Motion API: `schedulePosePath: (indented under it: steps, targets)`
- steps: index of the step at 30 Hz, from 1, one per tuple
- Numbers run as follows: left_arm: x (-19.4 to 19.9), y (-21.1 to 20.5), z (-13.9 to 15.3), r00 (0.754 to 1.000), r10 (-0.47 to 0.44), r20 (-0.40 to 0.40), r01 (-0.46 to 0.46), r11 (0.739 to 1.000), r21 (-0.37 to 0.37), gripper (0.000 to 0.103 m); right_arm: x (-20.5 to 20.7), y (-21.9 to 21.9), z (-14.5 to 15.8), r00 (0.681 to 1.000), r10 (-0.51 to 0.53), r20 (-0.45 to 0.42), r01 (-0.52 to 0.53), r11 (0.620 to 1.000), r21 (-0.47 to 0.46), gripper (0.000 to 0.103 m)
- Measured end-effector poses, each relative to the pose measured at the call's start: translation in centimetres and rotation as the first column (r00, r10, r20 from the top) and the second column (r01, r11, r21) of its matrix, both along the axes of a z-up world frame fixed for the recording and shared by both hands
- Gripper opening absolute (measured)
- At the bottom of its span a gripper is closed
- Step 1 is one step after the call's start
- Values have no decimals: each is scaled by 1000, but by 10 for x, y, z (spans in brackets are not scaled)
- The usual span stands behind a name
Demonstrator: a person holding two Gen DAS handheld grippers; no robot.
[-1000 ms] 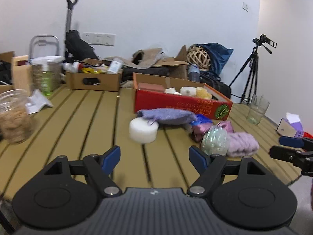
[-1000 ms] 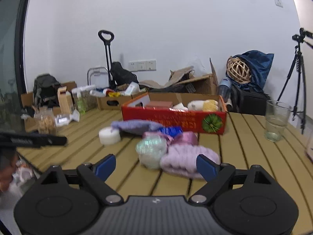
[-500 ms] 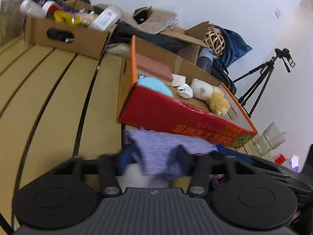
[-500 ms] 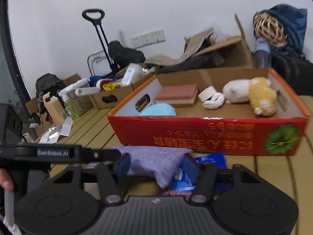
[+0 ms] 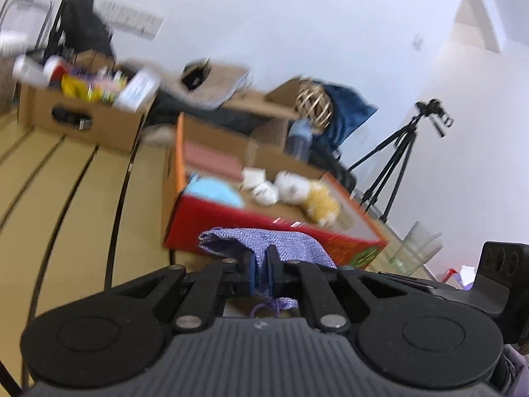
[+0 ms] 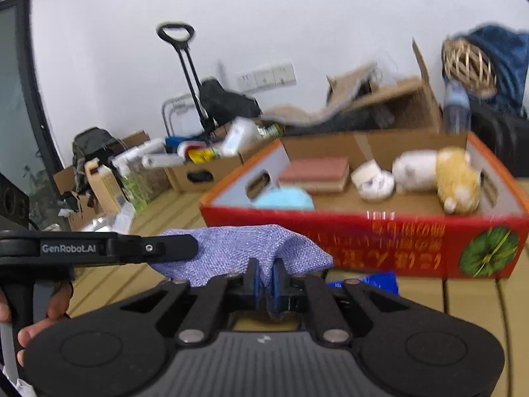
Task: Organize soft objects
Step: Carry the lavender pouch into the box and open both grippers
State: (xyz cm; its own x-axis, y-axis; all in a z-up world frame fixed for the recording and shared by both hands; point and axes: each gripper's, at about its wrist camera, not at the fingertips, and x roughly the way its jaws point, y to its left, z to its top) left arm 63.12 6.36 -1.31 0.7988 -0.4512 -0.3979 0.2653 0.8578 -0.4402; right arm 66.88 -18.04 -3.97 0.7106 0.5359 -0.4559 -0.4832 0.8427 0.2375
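A lilac knitted cloth [image 5: 291, 243] [image 6: 238, 248] hangs in front of the red cardboard box [image 5: 231, 221] [image 6: 380, 238]. My left gripper [image 5: 260, 273] is shut on its fabric, the cloth pinched between the blue pads. My right gripper [image 6: 266, 286] is shut on another fold of the same cloth. The left gripper's black body [image 6: 99, 249] crosses the right wrist view at the left, held by a hand [image 6: 33, 327]. Inside the box lie a light blue soft item [image 6: 286, 198], a pink sponge block [image 6: 314, 172], a white roll [image 6: 372, 180] and a white-and-yellow plush toy [image 6: 439, 172].
A blue packet [image 6: 370, 281] lies on the slatted wooden table [image 5: 76, 192] by the box. A brown carton of bottles [image 5: 82, 112] stands behind at the left. A clear glass [image 5: 416, 248] sits right of the box, a camera tripod [image 5: 396, 162] beyond it.
Both grippers have moved in toward the red box and gone from wide open to shut on the lilac cloth, which now hangs lifted between them.
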Motion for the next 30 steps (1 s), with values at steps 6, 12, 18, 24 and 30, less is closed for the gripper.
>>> schedulePosePath:
  steps: [6,12,18,24,30]
  targets:
    - [-70,-27,49,984,-5,181,-5,998,56,7,-63,-10,48,989,-3,150,3,1000,1,6]
    - [-131,-64,65,972,-100,211,99,995,12,7,-138,-57,70,984,-55,172,49,998,40,6]
    - [-114,-95,69,965,-185,188,195,980,-38,7,-157,-91,79,979,-109,174,106,994,28,6]
    - [-20,-131,83,975,-200,96,198,980,28,7,-100,-114,101,971,-147,187,149,989,6,6]
    - [83,-161,69,987,-161,-4,161,979,124,7,6,-116,95,966,-183,184,200,977,-79,6]
